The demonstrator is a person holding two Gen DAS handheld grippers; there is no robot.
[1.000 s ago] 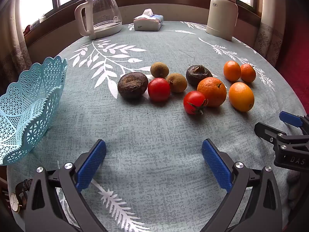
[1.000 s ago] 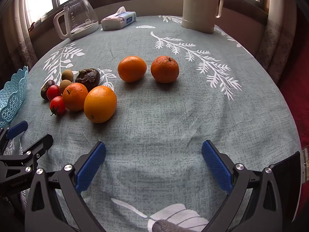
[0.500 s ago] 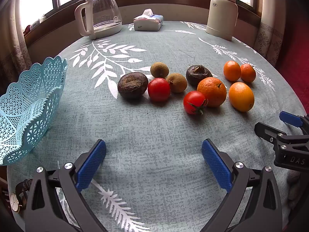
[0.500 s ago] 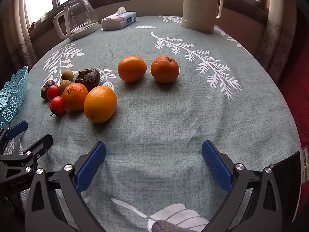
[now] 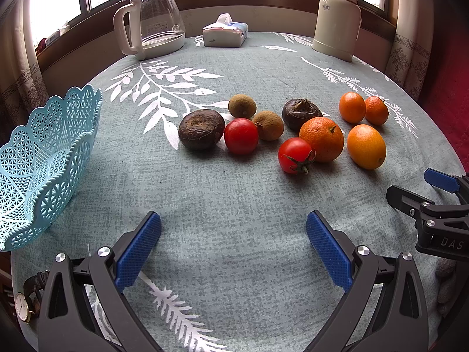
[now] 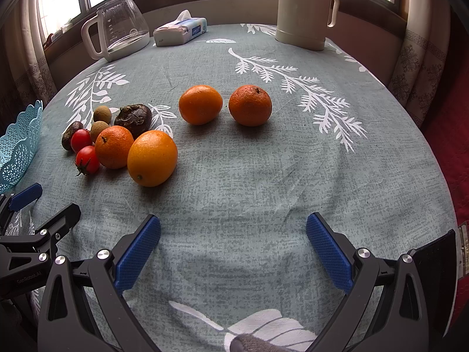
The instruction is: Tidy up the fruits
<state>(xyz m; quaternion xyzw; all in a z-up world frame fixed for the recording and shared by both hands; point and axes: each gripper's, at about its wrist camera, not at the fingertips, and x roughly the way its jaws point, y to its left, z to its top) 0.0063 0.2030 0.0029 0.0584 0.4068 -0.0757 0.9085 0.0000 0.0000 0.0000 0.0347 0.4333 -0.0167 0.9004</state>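
- Nothing has shifted since the earlier frames: both views match, every fruit sits where it was, and neither tool has advanced.
- Both tongs stand wide open and empty; I see the left gripper (image 5: 233,245) at the bottom of its own view and the right gripper (image 6: 233,245) likewise.
- Fruits lie in a loose cluster on the tablecloth (image 5: 234,199) at centre frame, well apart from my left tongs and above them in the picture.
- Nearest my left tongs is the stemmed tomato (image 5: 295,155), touching the large orange (image 5: 321,140); the dark fruit (image 5: 201,129) lies at the cluster's left end.
- From my right tongs, the oval orange (image 6: 152,157) sits upper left, and two small oranges (image 6: 200,104) lie straight above, just beside each other.
- The blue basket (image 5: 44,158) waits empty at the left edge.
- I judge no fruit is placed yet. To start well, I would pick an outlying piece, straddle it squarely, and close gently, as tomatoes bruise and round fruit rolls.
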